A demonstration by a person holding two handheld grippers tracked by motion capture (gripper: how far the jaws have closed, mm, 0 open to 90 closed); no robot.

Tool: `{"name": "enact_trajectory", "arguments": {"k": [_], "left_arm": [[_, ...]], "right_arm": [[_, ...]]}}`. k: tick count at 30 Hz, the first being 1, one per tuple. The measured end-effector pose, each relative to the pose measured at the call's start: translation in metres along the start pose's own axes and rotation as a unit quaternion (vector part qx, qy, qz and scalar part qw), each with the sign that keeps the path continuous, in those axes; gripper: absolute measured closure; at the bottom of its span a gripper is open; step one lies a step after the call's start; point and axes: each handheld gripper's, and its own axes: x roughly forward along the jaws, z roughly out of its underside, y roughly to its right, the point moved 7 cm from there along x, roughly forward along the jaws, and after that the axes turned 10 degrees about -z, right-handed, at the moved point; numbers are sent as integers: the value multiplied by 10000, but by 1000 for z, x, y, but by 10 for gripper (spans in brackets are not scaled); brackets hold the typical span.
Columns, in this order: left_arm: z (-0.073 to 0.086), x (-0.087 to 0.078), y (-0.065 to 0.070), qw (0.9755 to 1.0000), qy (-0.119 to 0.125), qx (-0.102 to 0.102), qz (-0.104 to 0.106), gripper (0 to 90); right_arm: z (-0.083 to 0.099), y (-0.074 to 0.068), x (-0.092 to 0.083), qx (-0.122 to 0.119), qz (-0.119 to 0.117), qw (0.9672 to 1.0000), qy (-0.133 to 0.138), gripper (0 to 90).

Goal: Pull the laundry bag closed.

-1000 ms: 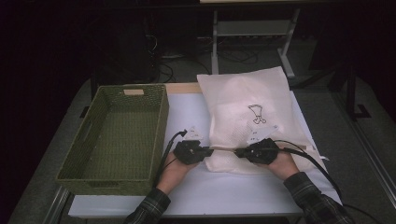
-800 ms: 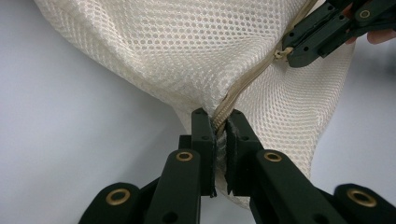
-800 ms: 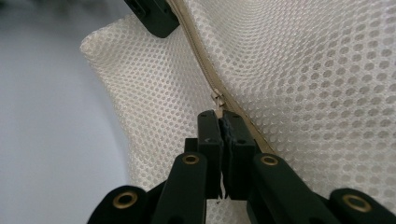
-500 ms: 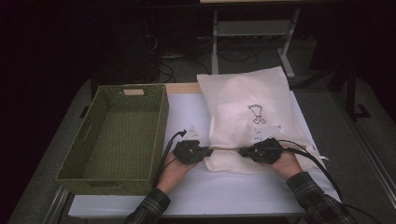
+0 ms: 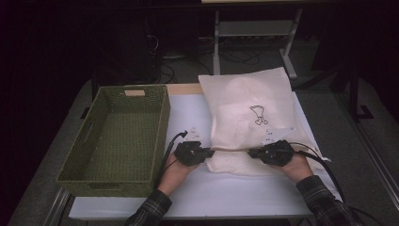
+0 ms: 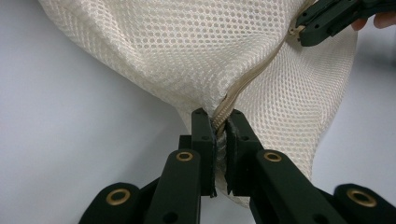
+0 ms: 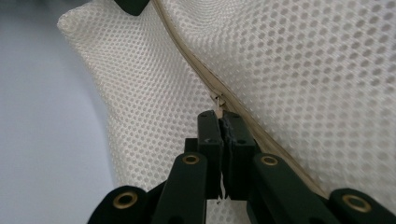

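Left gripper view: zipper (image 6: 219,114) between fingers (image 6: 203,140)

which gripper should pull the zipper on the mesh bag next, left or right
Right, probably. The right gripper is shut on the zipper pull, while the left gripper clamps the zipper end of the mesh bag, anchoring it.

cream mesh bag (image 5: 244,106), green basket (image 5: 117,136)

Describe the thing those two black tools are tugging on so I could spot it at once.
On the white table, right of the green woven basket, lies a cream mesh bag. Its near edge carries a beige zipper, pinched by the left tool and the right tool. A small dark drawing on its top sets it apart.
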Motion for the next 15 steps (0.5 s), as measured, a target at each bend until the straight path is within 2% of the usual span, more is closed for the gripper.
{"name": "enact_trajectory", "arguments": {"k": [15], "left_arm": [[1,0,0,10000,-20,12,9,836]], "right_arm": [[14,8,-16,194,137,9997,72,869]]}}
